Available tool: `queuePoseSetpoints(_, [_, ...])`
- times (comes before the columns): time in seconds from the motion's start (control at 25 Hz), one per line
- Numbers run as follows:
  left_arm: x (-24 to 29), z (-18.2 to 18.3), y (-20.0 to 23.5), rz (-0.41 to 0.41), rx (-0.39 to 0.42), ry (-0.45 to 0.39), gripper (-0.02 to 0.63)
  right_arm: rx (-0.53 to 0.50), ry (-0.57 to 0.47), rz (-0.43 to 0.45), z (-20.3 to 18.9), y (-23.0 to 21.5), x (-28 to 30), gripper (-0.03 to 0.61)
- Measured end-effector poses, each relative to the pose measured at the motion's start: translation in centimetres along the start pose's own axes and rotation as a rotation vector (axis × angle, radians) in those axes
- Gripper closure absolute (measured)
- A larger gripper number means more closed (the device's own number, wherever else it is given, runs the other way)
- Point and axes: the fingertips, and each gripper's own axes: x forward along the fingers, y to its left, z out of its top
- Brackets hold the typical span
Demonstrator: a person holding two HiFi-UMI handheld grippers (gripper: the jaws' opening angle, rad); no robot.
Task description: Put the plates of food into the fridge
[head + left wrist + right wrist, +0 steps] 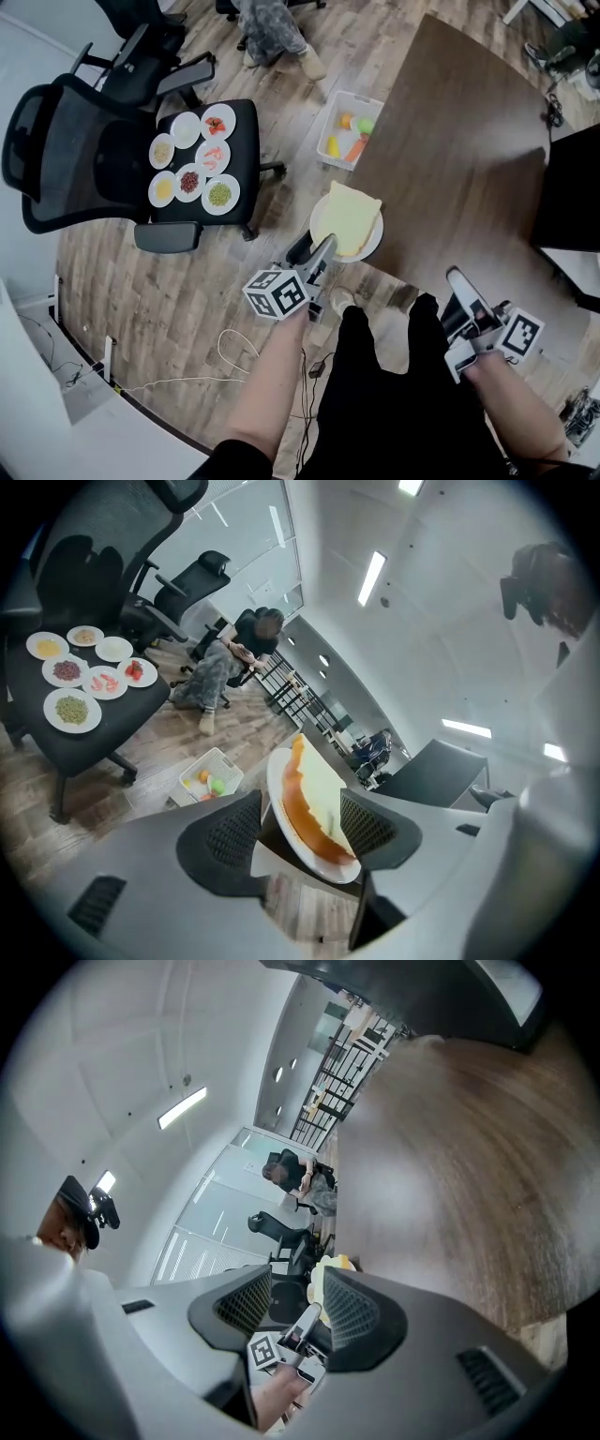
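The person wears black clothing (394, 412), and the left tool (322, 249) and right tool (457, 279) are pale grey, each with dark jaws bearing mesh-textured pads (234, 832) and a white cube (278, 293) printed with black square markers.

place: office | signs: mesh swivel chairs (52, 150); glass partitions (242, 529) — strip ceiling lights (372, 577); wood floor (141, 281)

black office chair (56, 159), white basket (354, 97) on wood floor (141, 281), brown table (450, 141)
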Motion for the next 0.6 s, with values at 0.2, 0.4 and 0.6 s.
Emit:
queuePoseSetpoints(0.2, [0.4,-0.3,-0.1,-0.003,-0.013,0.041,0.397,0.003,-0.019,-0.005,0.6,-0.3,-1.1,0.399])
queuePoseSetpoints(0.4, [-0.9,0.8,-1.0,-0.032,-0.059,0.007,0.455,0.014,-0.037,-0.003,1.0,-0.3,-1.9,0.399])
queuePoseSetpoints(0.6, [-1.7,0.4,-2.3,-0.117,-0.169,-0.024,0.497,0.032,-0.047,0.020,0.6,-0.4,-2.2,0.398])
